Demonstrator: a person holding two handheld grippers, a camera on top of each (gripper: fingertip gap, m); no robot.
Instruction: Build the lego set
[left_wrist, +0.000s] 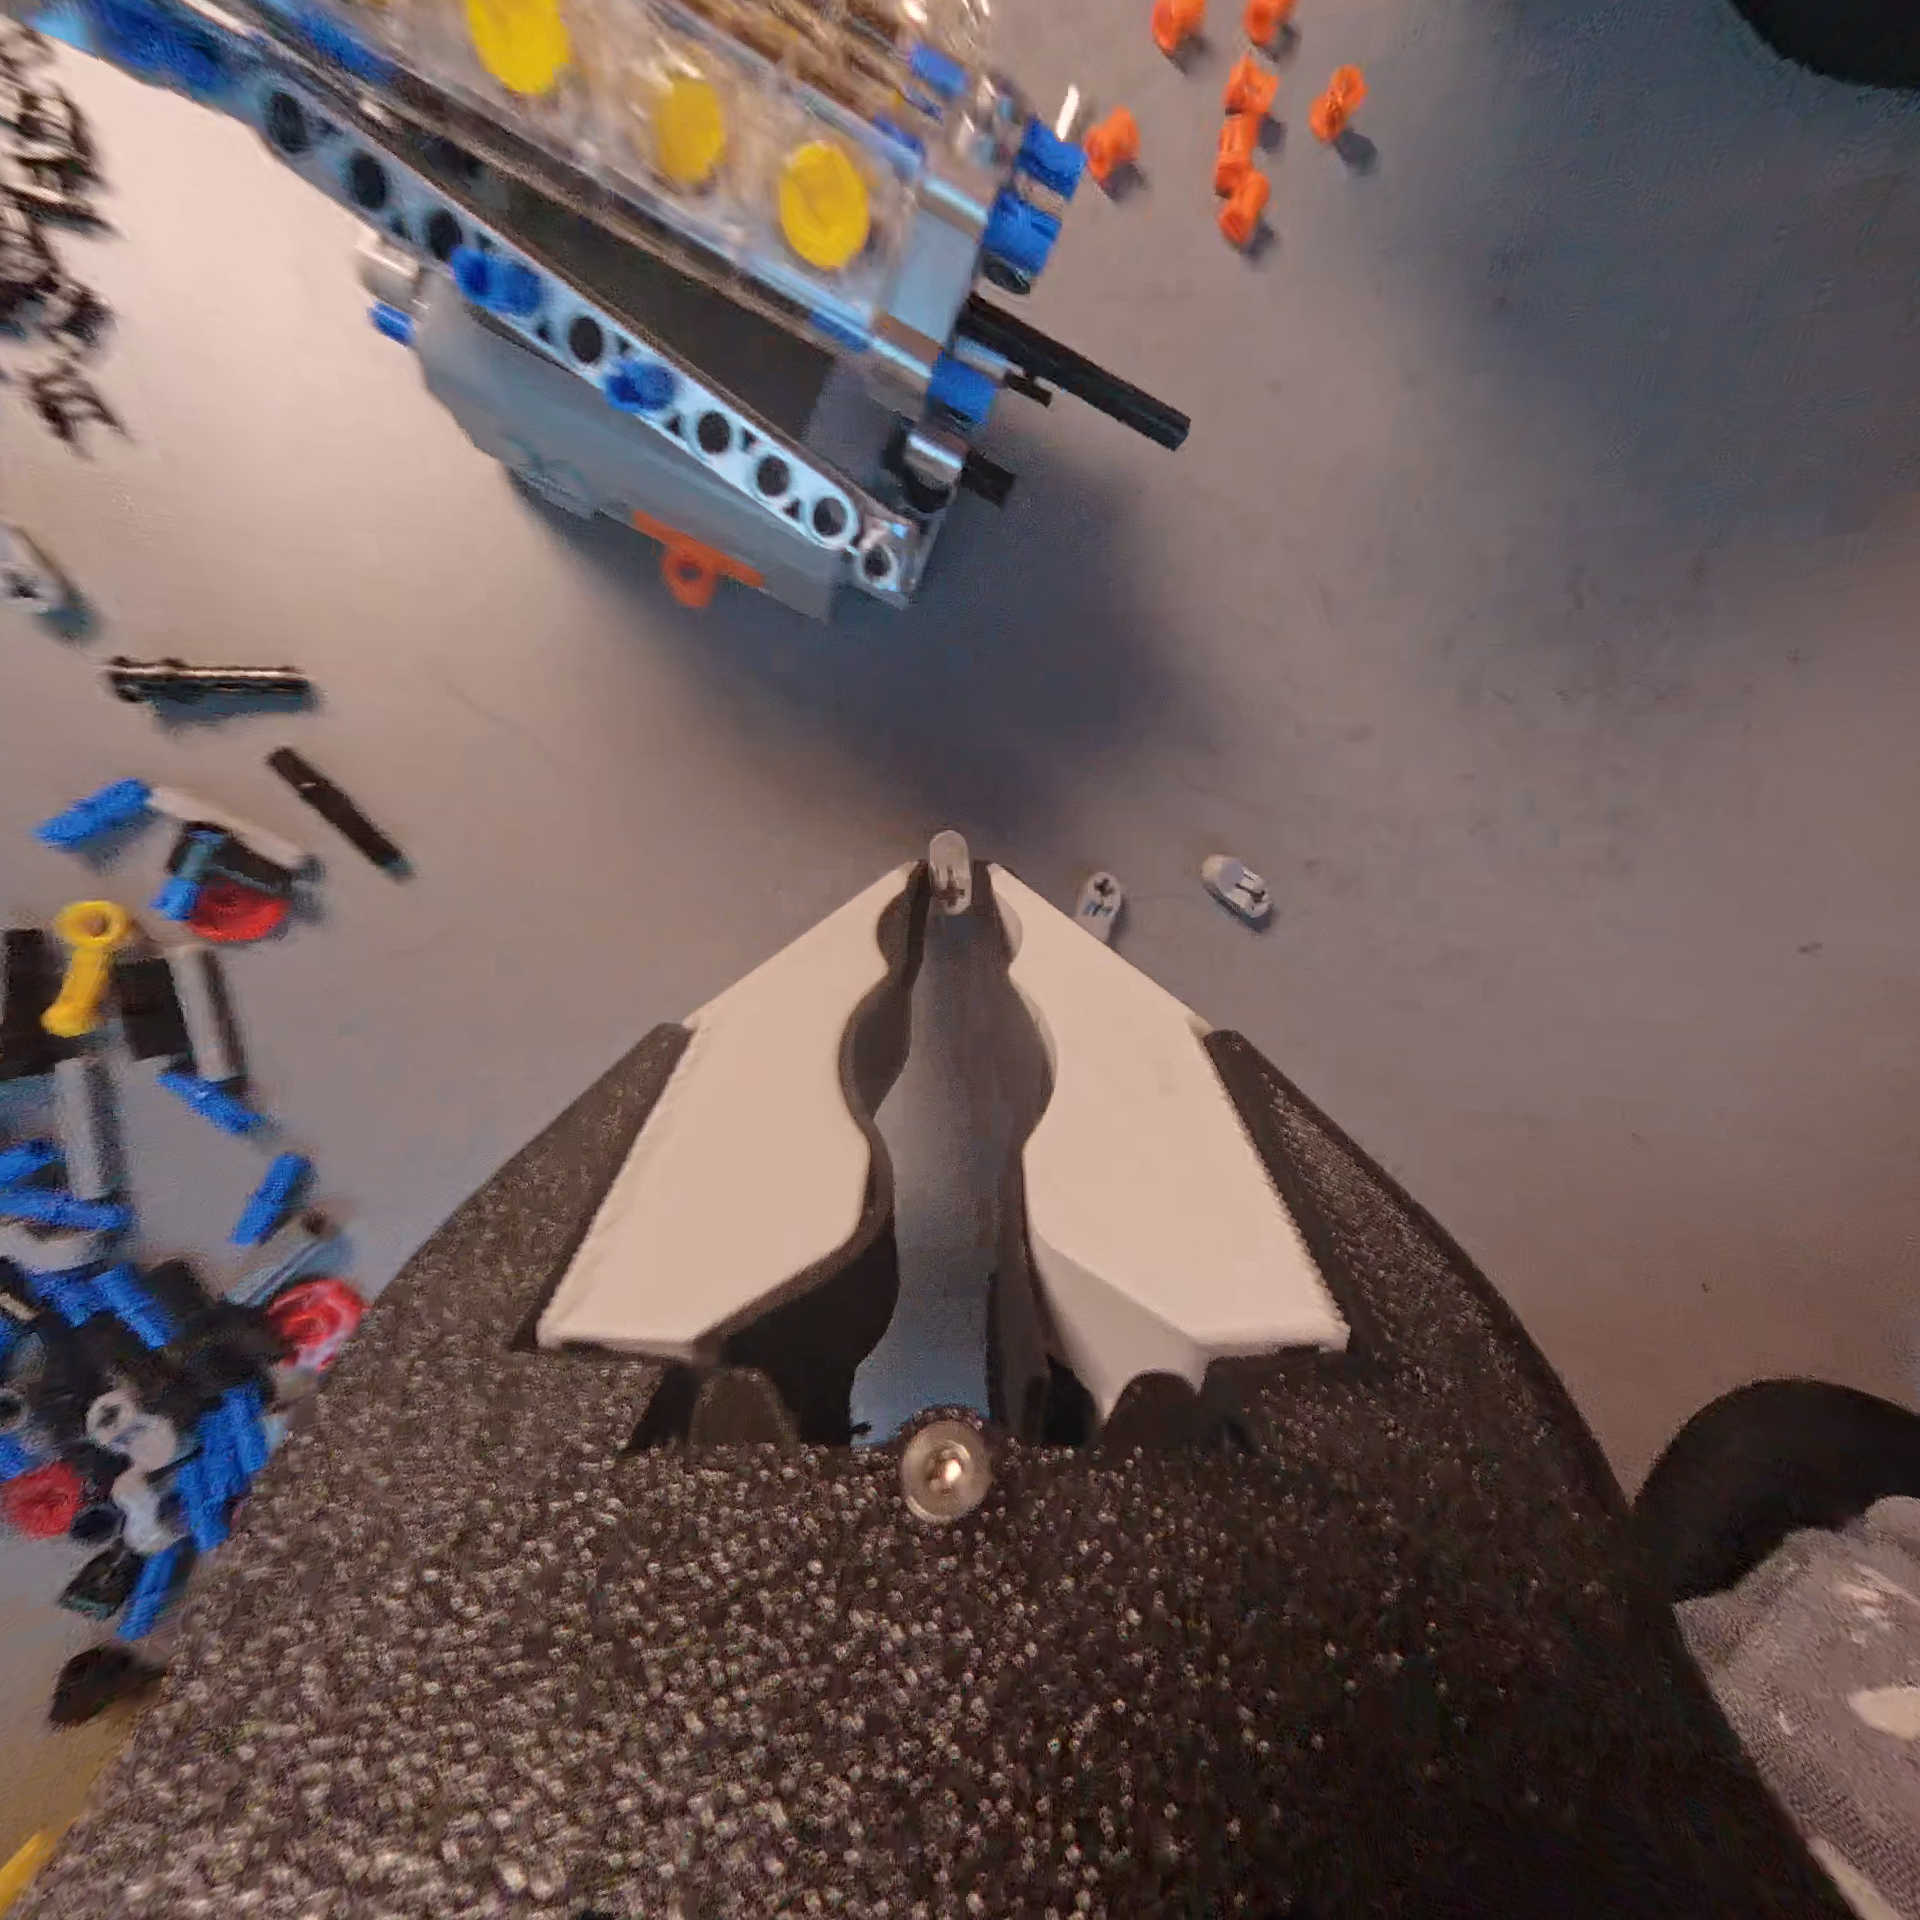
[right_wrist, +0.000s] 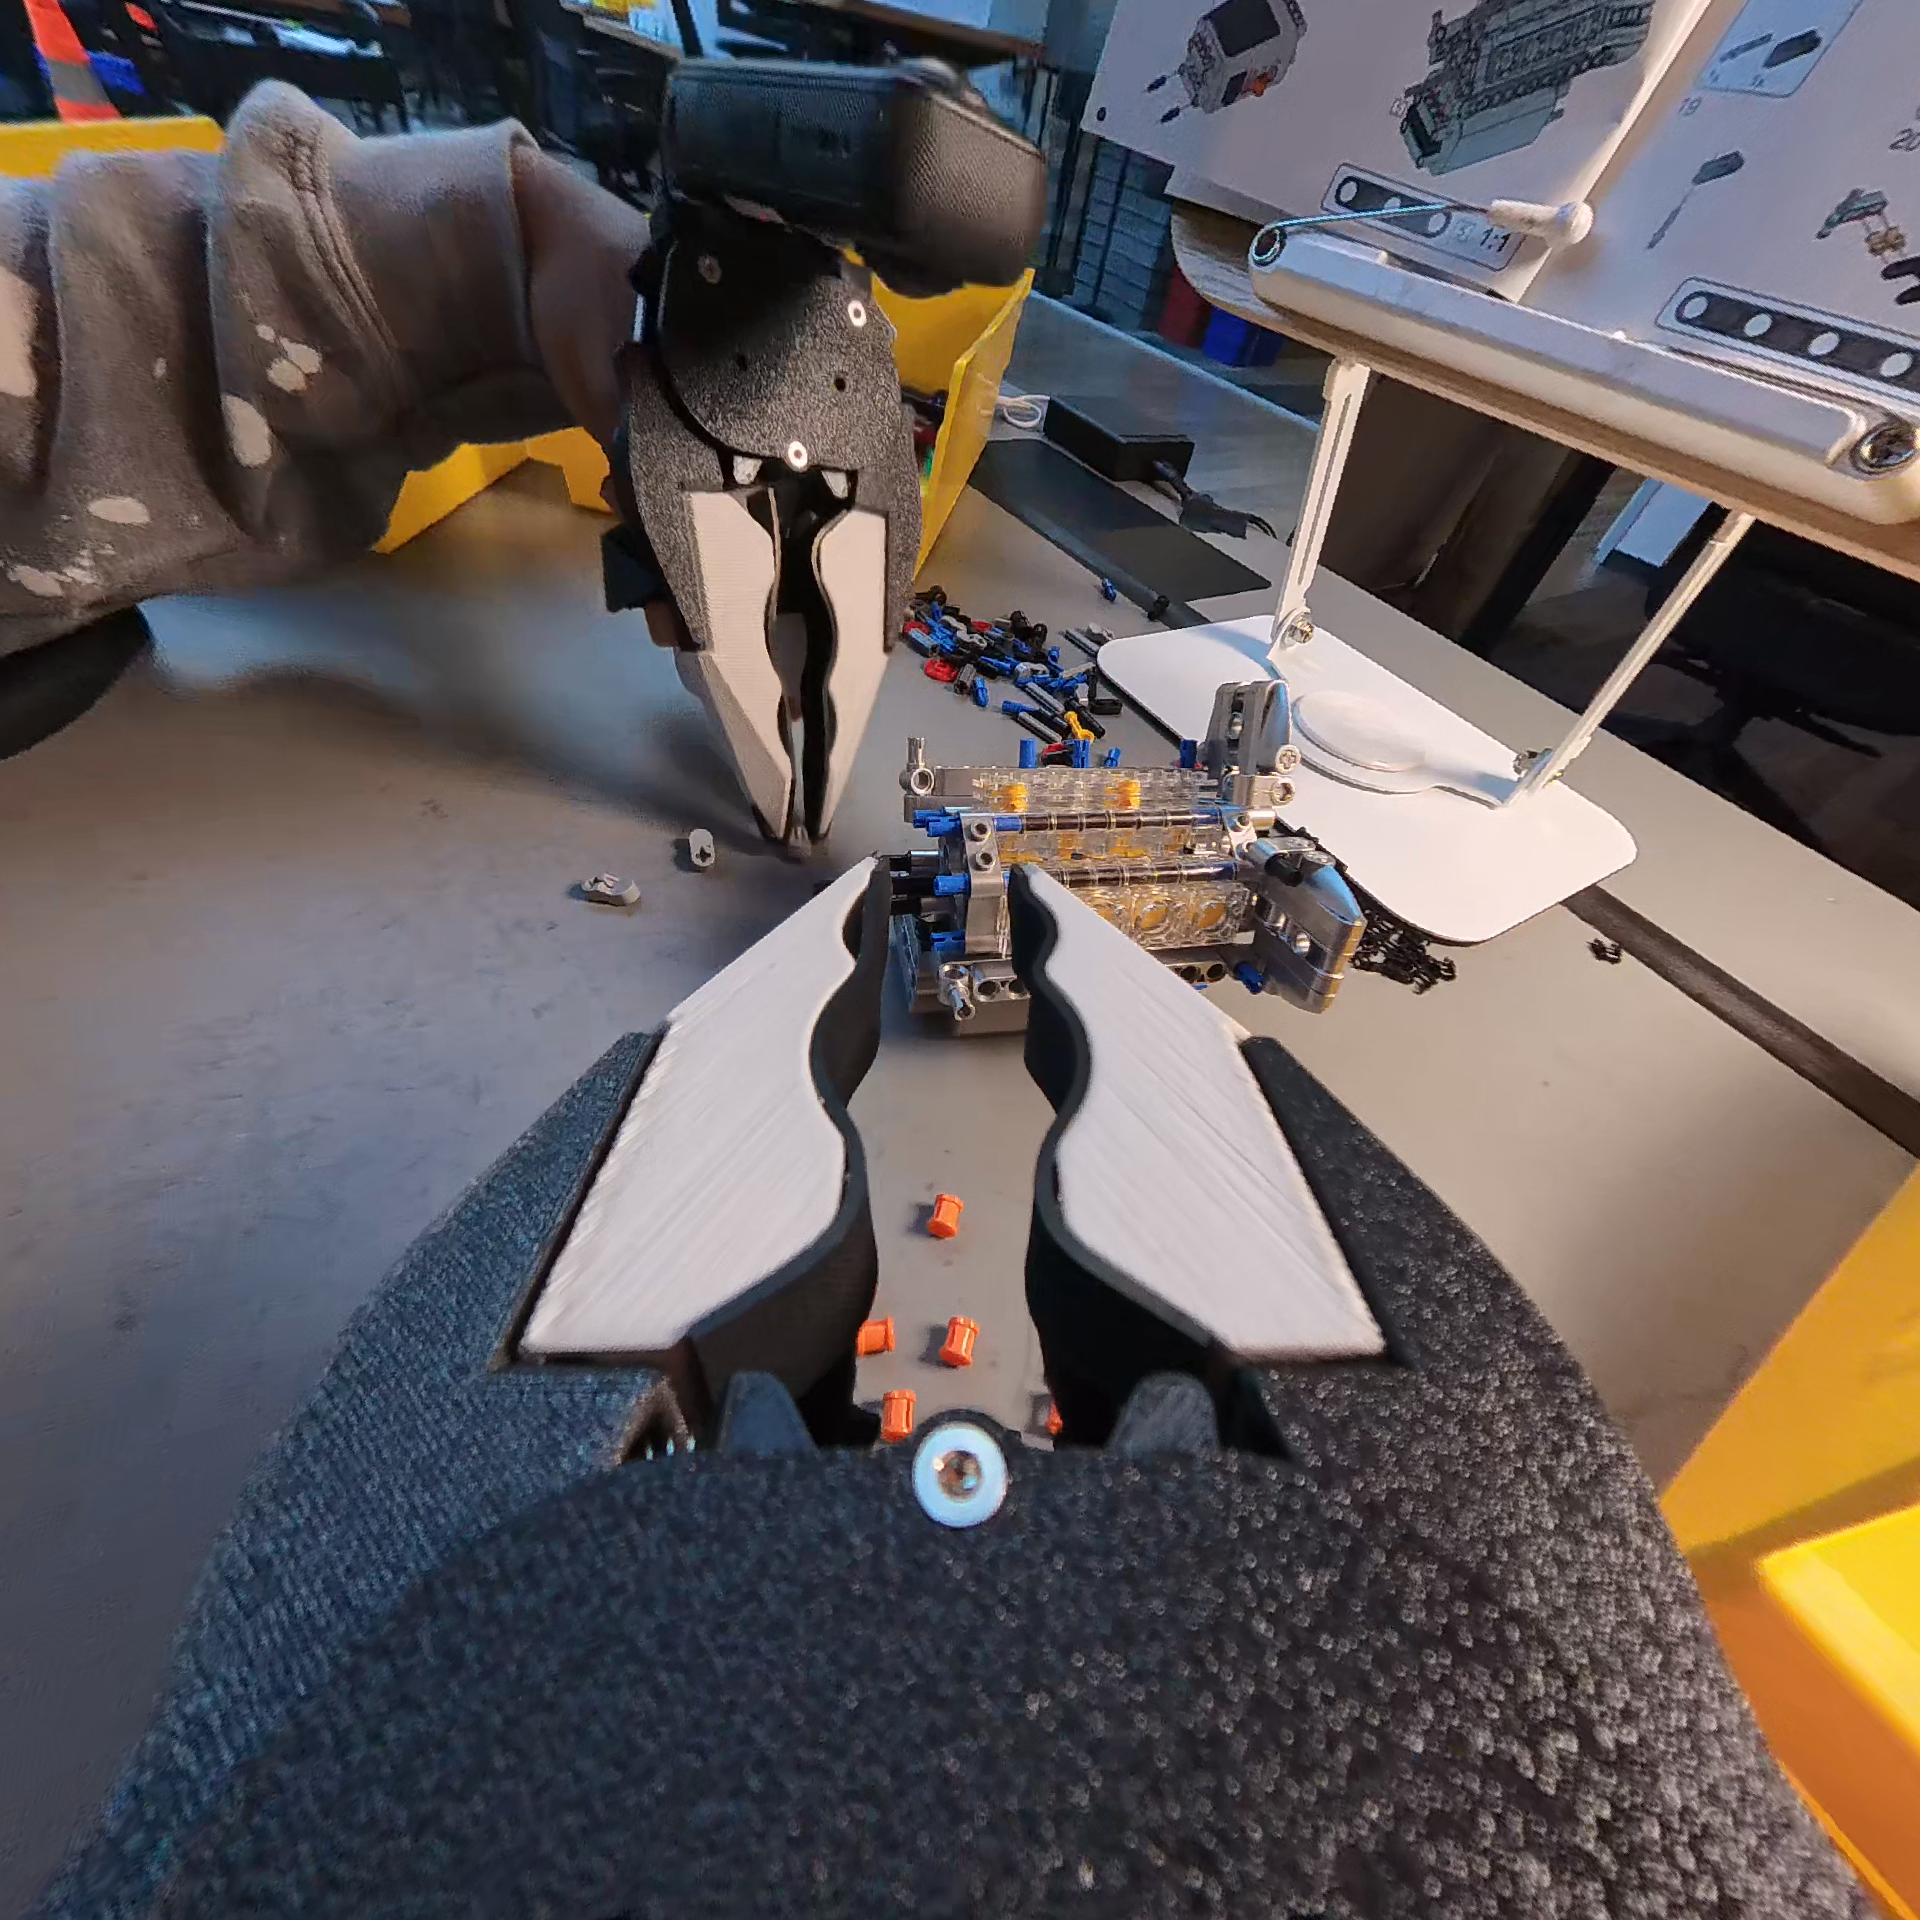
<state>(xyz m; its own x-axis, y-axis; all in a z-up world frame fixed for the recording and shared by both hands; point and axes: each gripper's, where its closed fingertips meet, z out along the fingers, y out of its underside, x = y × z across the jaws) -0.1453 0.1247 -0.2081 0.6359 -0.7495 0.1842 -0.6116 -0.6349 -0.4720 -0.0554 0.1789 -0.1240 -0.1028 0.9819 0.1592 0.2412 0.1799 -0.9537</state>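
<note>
Centre frame, left hand-held gripper (left_wrist: 951, 878) pinching tiny grey pin (left_wrist: 948, 871) by tips, just off desk (left_wrist: 1455, 675). Right hand-held gripper (right_wrist: 940, 883) gaping, near model (right_wrist: 1122, 883). Grip looks sketchy, pin could pop out.

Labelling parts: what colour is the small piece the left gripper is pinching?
Light grey piece, shut in the left gripper; clearest in the left wrist view.
</note>
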